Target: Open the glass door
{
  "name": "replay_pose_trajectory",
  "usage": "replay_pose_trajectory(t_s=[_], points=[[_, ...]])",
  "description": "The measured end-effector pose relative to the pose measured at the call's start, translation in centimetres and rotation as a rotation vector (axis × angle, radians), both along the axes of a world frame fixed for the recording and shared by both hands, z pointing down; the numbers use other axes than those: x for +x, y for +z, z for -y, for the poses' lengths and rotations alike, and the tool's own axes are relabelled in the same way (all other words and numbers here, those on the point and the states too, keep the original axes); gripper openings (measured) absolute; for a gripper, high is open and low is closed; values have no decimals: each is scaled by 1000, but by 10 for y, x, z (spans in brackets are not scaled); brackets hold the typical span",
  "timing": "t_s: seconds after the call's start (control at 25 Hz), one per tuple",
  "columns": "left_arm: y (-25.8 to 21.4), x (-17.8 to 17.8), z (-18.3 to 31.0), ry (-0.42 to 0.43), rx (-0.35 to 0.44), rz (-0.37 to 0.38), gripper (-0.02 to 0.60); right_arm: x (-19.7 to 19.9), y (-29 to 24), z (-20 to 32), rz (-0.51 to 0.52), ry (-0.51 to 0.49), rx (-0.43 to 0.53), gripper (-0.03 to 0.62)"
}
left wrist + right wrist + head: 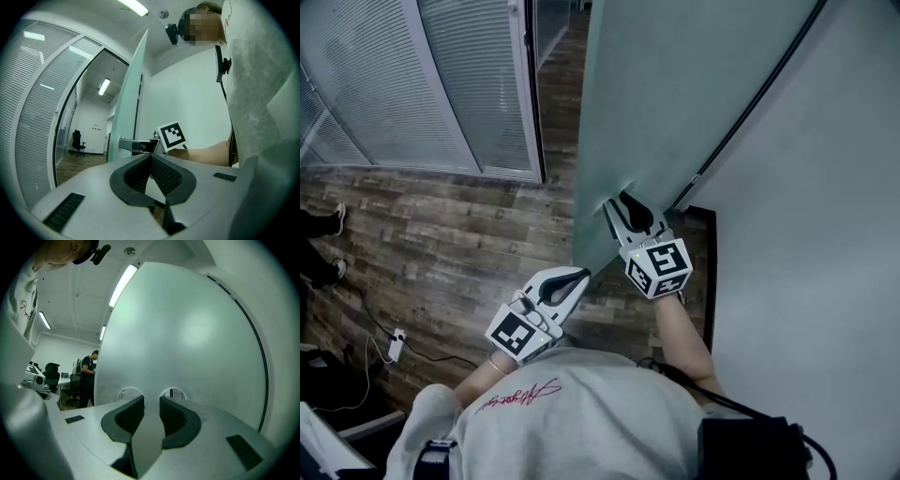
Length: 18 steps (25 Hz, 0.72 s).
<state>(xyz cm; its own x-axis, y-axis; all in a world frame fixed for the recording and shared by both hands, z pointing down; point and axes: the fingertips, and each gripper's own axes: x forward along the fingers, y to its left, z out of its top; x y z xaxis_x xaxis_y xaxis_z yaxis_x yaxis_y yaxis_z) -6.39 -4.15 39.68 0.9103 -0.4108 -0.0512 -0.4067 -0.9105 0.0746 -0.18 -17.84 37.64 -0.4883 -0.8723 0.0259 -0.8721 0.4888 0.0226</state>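
Observation:
The frosted glass door (675, 94) stands swung open, its free edge toward me. My right gripper (619, 204) reaches level against the door face and is shut on the flat grey door handle (149, 437), which fills the gap between its pads; two round handle mounts show on the glass (187, 333) just beyond. In the left gripper view the handle (133, 145) juts from the door edge (129, 103). My left gripper (579, 275) hangs shut and empty beside the door's lower edge, its tips (150, 157) meeting.
A glazed partition with blinds (422, 84) lines the far left, above wood-plank floor (441, 244). A white wall (825, 234) closes the right side. A power strip with cable (394, 345) and someone's shoes (323, 225) lie at the left. A person (86, 376) stands at desks beyond.

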Motion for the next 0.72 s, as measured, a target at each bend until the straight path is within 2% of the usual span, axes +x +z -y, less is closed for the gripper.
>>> replay_pose_trajectory(t_s=[0.28, 0.72], points=[[4, 51, -44, 32, 5, -1, 12, 37, 6, -43, 8, -40, 0, 109], [-24, 82, -90, 83, 14, -19, 12, 70, -16, -102, -8, -75, -5, 109]])
